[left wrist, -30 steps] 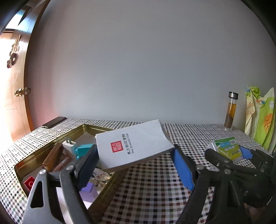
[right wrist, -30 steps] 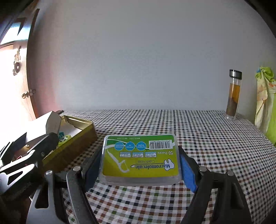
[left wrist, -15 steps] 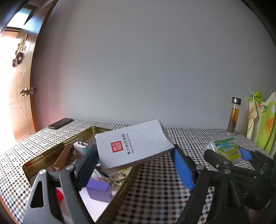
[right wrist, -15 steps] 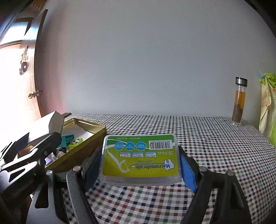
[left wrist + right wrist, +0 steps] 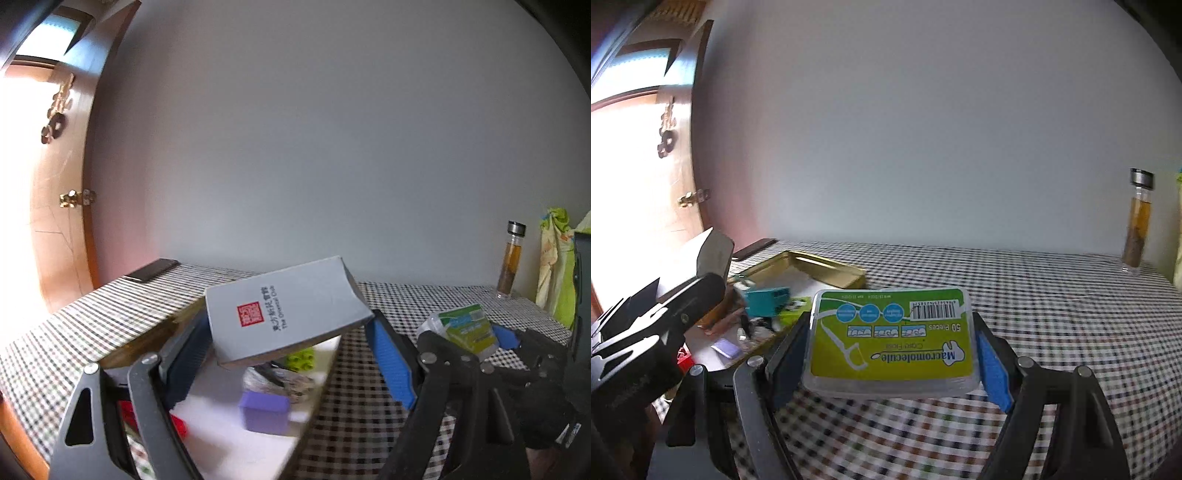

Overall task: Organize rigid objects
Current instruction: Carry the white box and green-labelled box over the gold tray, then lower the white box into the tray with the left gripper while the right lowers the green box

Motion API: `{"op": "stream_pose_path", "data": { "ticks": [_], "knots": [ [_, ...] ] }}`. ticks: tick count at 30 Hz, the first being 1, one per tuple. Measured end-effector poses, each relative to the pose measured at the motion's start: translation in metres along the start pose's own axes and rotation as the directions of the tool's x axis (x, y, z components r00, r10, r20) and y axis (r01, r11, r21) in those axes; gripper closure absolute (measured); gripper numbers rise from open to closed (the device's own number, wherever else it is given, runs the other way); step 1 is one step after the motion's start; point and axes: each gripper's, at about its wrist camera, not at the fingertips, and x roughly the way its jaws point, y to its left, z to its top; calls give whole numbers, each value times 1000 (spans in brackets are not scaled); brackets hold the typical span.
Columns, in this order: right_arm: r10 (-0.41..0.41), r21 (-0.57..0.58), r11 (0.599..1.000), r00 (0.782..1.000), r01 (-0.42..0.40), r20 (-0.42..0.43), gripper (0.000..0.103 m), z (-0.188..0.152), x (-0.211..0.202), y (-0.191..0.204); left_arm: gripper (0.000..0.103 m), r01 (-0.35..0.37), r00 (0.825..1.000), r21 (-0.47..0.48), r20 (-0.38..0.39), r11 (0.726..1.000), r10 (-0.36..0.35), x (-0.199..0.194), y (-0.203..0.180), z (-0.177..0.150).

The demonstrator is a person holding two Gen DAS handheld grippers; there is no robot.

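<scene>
Strong daylight is admitted from the left, where the door is blown out to white in both views. Fisheye bending and dark vignetted corners are seen at the edges. The tin's contents and the near tablecloth are smeared by motion blur.

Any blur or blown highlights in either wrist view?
Left wrist: tray contents and tablecloth smeared by motion; grey box in the tongs stays sharp; door overexposed. Right wrist: floss box label crisp; door side blown white; near cloth soft.
</scene>
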Motion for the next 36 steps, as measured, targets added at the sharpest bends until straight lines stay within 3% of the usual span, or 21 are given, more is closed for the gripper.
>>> {"op": "stream_pose_path", "data": {
  "ticks": [10, 14, 17, 23, 31, 36],
  "knots": [
    [90, -58, 994, 996, -91, -9, 21, 29, 14, 36, 19, -127, 992, -33, -31, 991, 126, 5, 55, 15],
    [124, -65, 990, 992, -126, -36, 21, 38, 26, 50, 19, -163, 984, -26, -81, 986, 160, 18, 70, 18],
    [167, -66, 983, 982, -173, -91, 21, 43, 40, 61, 19, -151, 976, -26, -160, 988, 145, 33, 82, 18],
    [204, -50, 975, 961, -216, -187, 21, 49, 77, 81, 19, -127, 944, -45, -312, 991, 107, 63, 98, 10],
    [201, -60, 973, 942, -225, -270, 21, 42, 110, 101, 19, -140, 923, -11, -363, 990, 126, 76, 100, 2],
    [240, -39, 963, 918, -265, -315, 20, 37, 120, 103, 17, -142, 914, -16, -385, 990, 125, 82, 103, -1]
  ]
}}
